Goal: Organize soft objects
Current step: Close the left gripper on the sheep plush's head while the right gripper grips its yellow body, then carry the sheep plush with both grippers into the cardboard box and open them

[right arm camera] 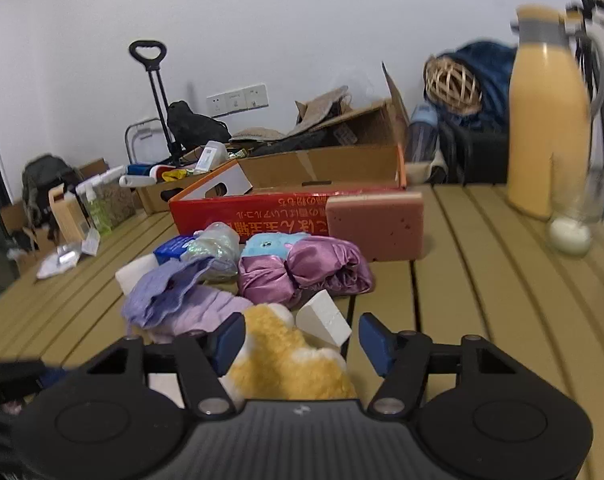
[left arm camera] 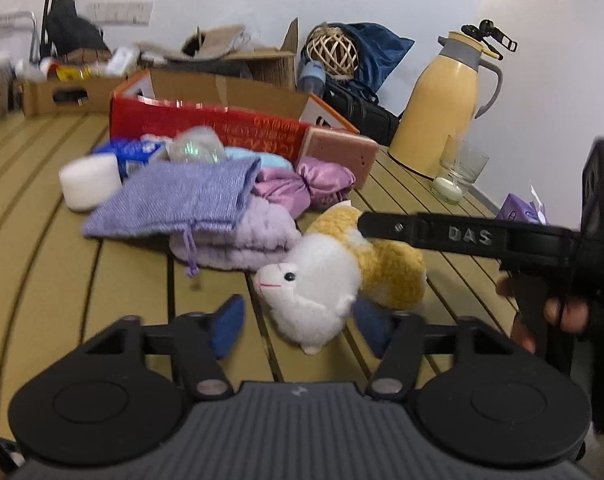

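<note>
A white and yellow plush animal lies on the slatted table between the open fingers of my left gripper. My right gripper is open around the plush's yellow back; one of its fingers shows over the plush in the left wrist view. Behind lies a pile: a purple knit pouch, a lilac towel, a pink satin cloth, a white foam block and a pink sponge. A white foam wedge lies by the plush.
A red open box stands behind the pile. A yellow thermos jug and a glass with a candle stand at the right. Cardboard boxes, a wicker ball and bags line the wall.
</note>
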{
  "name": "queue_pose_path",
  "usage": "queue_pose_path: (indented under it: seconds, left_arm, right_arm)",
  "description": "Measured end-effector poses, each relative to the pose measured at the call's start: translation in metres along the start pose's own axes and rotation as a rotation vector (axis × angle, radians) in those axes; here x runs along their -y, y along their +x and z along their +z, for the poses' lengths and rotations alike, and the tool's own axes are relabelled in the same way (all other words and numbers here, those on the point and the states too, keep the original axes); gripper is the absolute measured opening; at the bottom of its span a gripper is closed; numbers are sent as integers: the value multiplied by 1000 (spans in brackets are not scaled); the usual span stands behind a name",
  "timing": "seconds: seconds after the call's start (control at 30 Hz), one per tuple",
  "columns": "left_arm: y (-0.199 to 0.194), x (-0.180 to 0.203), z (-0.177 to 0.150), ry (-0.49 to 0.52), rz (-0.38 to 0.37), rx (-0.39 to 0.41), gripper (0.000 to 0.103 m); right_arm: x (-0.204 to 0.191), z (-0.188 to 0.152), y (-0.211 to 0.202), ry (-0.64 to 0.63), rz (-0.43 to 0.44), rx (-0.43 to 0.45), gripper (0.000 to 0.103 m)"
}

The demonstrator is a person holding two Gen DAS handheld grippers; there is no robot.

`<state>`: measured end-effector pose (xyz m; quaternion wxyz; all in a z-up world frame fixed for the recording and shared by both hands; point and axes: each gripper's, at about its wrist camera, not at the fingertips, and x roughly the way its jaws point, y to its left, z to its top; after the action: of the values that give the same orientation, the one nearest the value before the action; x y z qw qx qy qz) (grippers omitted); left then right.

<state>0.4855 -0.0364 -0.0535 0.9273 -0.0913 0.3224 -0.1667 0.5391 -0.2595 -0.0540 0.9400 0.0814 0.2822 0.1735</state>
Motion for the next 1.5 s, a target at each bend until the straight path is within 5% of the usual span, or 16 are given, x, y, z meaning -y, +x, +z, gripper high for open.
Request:
queue_pose_path:
  seconds: [0.2, 0.3, 0.43, 0.63, 0.87, 1.13, 1.33, 1.5]
  left_arm:
    - [-8, -20, -1, -51, 76, 126, 53]
    - [-6, -20, 2, -36, 36, 94, 59]
    - [0, -12, 2, -8, 0, 104, 62]
    - [19, -14, -2, -16, -36, 92, 55]
    - [-9, -1, 15, -38, -99, 160, 52]
    - [21, 7, 150, 11, -134, 248, 52]
    - [126, -22, 254, -24, -103, 172, 52]
    - [229, -47, 295, -51, -14, 79, 53]
  right_arm:
    - [-10, -29, -31, 18, 79, -15, 44]
    - [-25, -48, -40, -27, 58, 15, 57]
    - [-37, -55, -34, -93, 33, 24, 57]
    - [-34, -56, -27, -92, 13, 10, 45]
    - [-32, -52, -54, -23, 18, 52, 42]
    - [-18, 60, -45, -102, 18, 194, 42]
    - [18, 178, 51, -105, -2, 174, 42]
    - [47, 228, 151, -78, -37, 69, 41]
